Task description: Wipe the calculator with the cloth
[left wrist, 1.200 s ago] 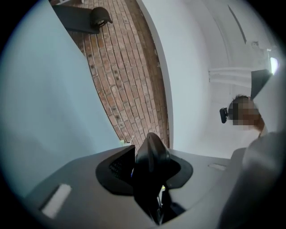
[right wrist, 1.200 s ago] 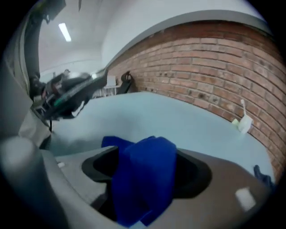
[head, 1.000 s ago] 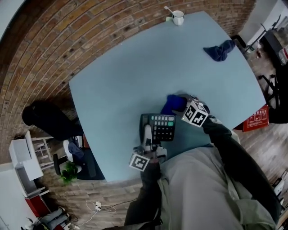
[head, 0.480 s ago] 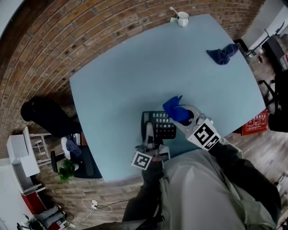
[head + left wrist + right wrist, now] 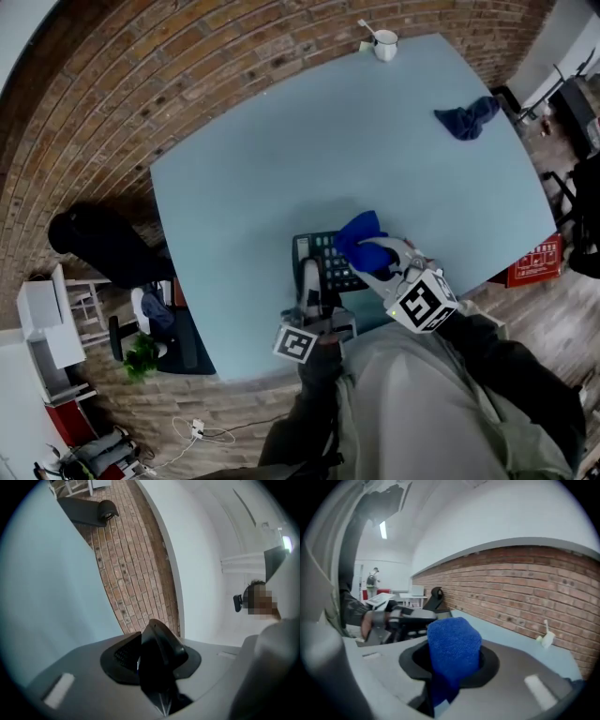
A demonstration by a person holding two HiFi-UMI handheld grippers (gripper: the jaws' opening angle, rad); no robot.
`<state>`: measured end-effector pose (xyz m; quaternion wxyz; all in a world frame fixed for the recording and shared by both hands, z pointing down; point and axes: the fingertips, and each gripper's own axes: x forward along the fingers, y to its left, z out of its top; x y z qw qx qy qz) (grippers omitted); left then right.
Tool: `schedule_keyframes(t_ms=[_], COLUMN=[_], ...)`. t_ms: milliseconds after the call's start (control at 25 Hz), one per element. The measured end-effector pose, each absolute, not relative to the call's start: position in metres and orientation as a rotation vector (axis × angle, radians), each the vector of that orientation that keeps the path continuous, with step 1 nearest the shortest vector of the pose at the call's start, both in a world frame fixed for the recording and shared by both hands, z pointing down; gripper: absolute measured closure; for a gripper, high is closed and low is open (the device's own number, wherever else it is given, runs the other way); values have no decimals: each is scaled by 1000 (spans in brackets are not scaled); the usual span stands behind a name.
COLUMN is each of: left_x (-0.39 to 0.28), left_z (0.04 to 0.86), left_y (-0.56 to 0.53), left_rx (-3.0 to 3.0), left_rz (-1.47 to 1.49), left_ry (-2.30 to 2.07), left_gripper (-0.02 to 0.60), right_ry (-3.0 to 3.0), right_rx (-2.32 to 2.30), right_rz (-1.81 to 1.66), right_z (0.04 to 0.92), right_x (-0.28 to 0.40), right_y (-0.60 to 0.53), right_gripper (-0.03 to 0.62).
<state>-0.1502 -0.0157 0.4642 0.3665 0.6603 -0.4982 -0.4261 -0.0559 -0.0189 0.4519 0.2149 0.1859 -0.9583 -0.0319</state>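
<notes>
1. Table (image 5: pixel 281 159): pale blue. In the head view it fills the centre of the frame, and the work sits close to its 6 o'clock edge.
2. Calculator (image 5: pixel 319 255): black, with its keys facing up. It lies near the table's 6 o'clock edge, directly in front of the person.
3. Left claw (image 5: pixel 308 281): it reaches in from 6 o'clock onto the calculator's 9 o'clock side. Its jaws have just been closing. The left gripper view shows a black body, the calculator (image 5: pixel 159 656), standing between them, with the jaws narrow and clamped on it.
4. Right claw (image 5: pixel 380 262): it comes in from 4 o'clock. Its jaws have just been closing. The right gripper view shows them pinched on the cloth (image 5: pixel 453 651), which bulges above the jaws as a thick fold.
5. Cloth (image 5: pixel 361 240): bright blue. In the head view it covers the calculator's 2 o'clock portion. Whether it presses on the keys cannot be told.
6. Marker cube (image 5: pixel 420 302): sits on the right claw, toward the person.
7. Mug (image 5: pixel 385 44): white, with a spoon in it. It stands at the table's 1 o'clock corner, well apart from the work.
8. Dark rag (image 5: pixel 467 120): navy, crumpled near the table's 2 o'clock edge, untouched.
9. Brick wall (image 5: pixel 525 588): runs behind the table in the right gripper view.
</notes>
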Motion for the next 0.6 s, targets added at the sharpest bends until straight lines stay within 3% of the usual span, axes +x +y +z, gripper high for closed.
schedule_keyframes(t_ms=[120, 360, 600], left_x=[-152, -165, -152], left_z=[459, 442, 431], left_y=[-18, -22, -21], left_rx=[1644, 1595, 1561], left_rz=[-1160, -1279, -1353], left_ry=[-1280, -1252, -1106], left_gripper=[488, 489, 494], right_ry=[-2650, -2684, -2903], right_rx=[516, 58, 583], right_rz=[-125, -128, 27], right_z=[437, 433, 391], right_x=[-51, -58, -26], right_y=[-25, 71, -14], right_gripper=[482, 485, 485])
